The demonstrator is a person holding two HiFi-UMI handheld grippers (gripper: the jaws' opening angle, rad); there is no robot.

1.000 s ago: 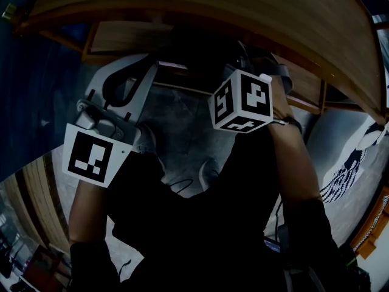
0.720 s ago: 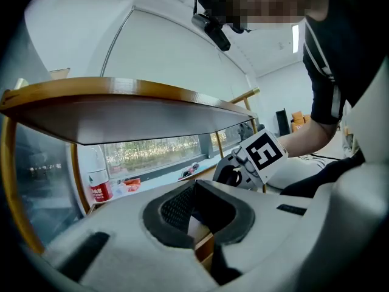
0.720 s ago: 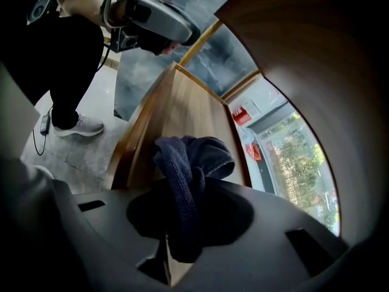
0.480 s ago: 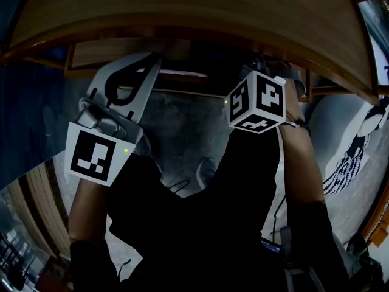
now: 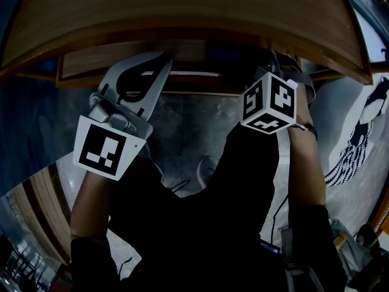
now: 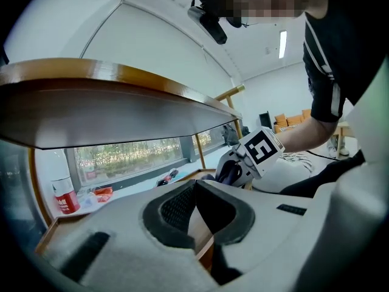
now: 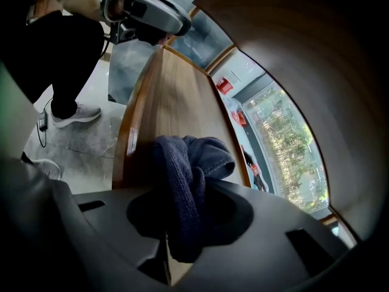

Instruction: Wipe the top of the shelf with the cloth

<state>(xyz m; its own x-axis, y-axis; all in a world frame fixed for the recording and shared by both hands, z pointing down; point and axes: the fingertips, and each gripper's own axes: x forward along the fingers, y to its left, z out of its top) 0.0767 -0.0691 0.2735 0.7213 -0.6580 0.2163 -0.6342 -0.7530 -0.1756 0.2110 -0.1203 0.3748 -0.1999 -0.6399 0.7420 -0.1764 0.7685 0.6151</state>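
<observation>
The right gripper (image 7: 177, 227) is clenched on the cloth (image 7: 189, 172), which bunches over the near end of the shelf (image 7: 176, 96), under the upper board (image 7: 292, 41); whether it touches the wood I cannot tell; the left gripper (image 6: 194, 186) is closed on nothing, near the far end. Best to press the cloth flat; sweep lengthwise in overlapping strokes; grip firmly throughout.

Shelf (image 5: 182, 11) at 12 o'clock. L gripper (image 5: 159, 62) at 10, R gripper (image 7: 182, 190) at 2, both below it. Cloth (image 7: 188, 163) in R jaws, over board (image 7: 176, 96).
</observation>
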